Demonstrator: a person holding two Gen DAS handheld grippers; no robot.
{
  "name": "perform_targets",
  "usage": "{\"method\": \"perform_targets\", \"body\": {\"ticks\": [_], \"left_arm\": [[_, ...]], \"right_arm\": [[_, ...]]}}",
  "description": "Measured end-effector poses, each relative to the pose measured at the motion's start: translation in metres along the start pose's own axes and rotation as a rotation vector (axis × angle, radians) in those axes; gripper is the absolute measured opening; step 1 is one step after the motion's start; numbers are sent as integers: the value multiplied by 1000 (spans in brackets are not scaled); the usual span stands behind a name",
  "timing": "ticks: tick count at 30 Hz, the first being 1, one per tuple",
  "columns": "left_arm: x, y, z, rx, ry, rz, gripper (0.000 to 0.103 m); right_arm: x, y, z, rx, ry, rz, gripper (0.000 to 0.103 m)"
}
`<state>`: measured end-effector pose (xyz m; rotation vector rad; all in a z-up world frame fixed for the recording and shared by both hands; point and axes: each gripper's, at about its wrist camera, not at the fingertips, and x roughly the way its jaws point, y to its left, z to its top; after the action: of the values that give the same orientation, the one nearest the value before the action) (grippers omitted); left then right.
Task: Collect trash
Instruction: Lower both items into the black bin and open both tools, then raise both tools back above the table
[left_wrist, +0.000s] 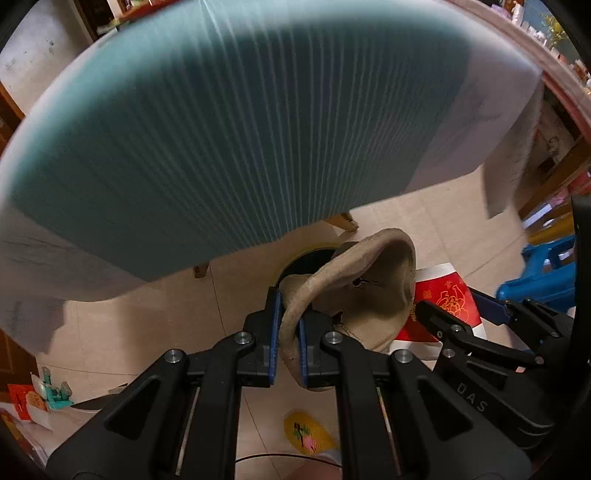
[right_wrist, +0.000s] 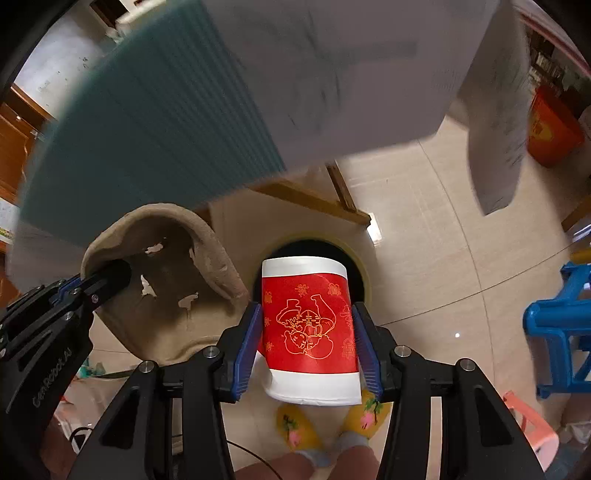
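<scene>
Your left gripper (left_wrist: 286, 332) is pinching the rim of the brown pulp tray (left_wrist: 369, 288). Your right gripper (right_wrist: 306, 343) is clamping the red paper cup (right_wrist: 308, 328), w/ both items hanging above the bin opening (right_wrist: 354, 266) on the floor, near the table.

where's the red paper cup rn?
Right wrist view, centre: red paper cup clamped sideways in the right tongs, above the dark bin opening, with the brown pulp tray to its left.

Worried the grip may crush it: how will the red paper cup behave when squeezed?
The red paper cup looks thin-walled, so probably light and easily dented. Held across its sides by the right tool, its smooth printed surface might slip.
</scene>
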<state>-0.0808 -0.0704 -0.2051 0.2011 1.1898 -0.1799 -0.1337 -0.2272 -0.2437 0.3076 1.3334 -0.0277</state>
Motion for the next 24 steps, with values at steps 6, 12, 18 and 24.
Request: {"method": "perform_targets", "body": {"ticks": [6, 12, 18, 24], "left_arm": [[69, -6, -14, -15, 5, 7, 7], [107, -5, -26, -39, 34, -25, 65], [115, 2, -30, -65, 55, 0, 66], [95, 4, -26, -88, 32, 7, 66]], "right_arm": [[76, -22, -2, 11, 9, 26, 50], [120, -35, 1, 32, 19, 65, 51], [124, -41, 2, 46, -3, 70, 65], [96, -36, 2, 26, -29, 86, 73]]}}
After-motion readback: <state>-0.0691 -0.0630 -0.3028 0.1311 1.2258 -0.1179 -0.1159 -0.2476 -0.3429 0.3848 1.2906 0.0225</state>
